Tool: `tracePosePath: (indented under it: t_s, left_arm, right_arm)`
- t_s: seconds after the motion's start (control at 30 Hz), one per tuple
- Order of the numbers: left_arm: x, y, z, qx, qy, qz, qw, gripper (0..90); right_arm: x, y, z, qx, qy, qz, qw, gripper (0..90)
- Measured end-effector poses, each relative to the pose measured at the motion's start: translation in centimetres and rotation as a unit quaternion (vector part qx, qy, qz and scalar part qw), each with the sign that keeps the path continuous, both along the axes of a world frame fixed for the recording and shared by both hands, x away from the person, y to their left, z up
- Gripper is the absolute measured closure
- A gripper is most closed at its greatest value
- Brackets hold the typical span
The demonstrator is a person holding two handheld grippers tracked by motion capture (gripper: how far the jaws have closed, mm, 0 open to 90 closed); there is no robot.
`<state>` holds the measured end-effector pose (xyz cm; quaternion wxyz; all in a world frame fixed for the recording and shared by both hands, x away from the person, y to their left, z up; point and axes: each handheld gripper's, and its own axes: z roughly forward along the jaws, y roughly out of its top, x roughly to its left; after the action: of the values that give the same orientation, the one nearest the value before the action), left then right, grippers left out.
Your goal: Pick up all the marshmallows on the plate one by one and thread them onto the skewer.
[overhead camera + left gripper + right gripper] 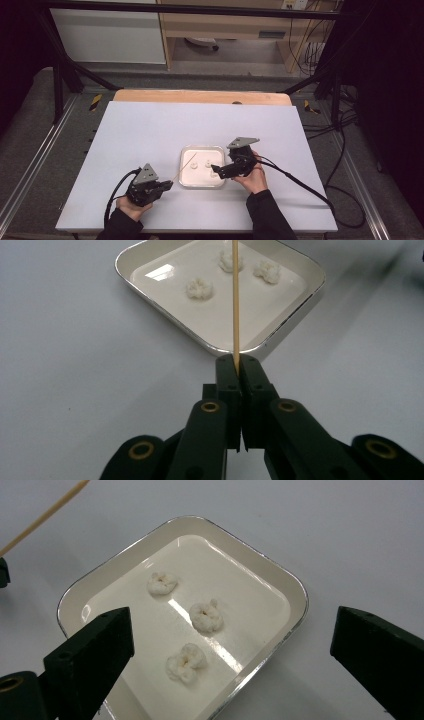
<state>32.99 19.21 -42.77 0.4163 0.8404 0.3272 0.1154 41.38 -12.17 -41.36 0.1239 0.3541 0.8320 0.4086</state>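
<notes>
Left gripper [237,371] clamping skewer [235,300], unlabelled.

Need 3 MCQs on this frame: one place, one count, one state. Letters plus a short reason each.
1. Where are the white pieces?
A. on the bare table
B. in the tray
C. in the right tool

2. How many white pieces are there?
A. two
B. three
C. five

3. What state is the left tool in?
A. shut on the skewer
B. open, holding nothing
C. shut on a white piece

Key:
1 B: the right gripper view shows all of them lying inside the tray's rim.
2 B: three separate lumps show in both gripper views.
3 A: the left gripper view shows its jaws closed together with the skewer rising from between them, out over the tray.
</notes>
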Motion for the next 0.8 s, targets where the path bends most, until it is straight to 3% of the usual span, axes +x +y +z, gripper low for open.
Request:
tracePosePath:
  t_s: [0.2, 0.33, 0.4, 0.63, 0.8]
  left_arm:
    - [0.0, 0.0, 0.0, 0.000, -0.001, 0.001, 1.0000, 88.3]
    - [0.0, 0.0, 0.0, -0.001, 0.000, 0.000, 1.0000, 88.3]
    - [0.0, -0.1, 0.0, -0.002, -0.002, 0.000, 1.0000, 88.3]
    - [0.1, -0.2, -0.2, -0.002, 0.004, -0.003, 1.0000, 88.3]
    - [0.1, -0.3, -0.2, -0.003, 0.004, -0.004, 1.0000, 88.3]
  right_arm:
    - [1.1, 1.1, -0.6, -0.002, 0.012, 0.008, 0.9999, 8.2]
    - [1.5, 2.0, -1.1, -0.018, 0.013, 0.027, 0.9994, 15.7]
    - [1.7, 2.2, -1.5, -0.012, 0.014, 0.039, 0.9991, 23.3]
    - [2.2, 2.6, -2.7, -0.027, 0.022, 0.048, 0.9982, 36.1]
    - [2.3, 2.7, -3.0, -0.024, 0.019, 0.054, 0.9980, 46.6]
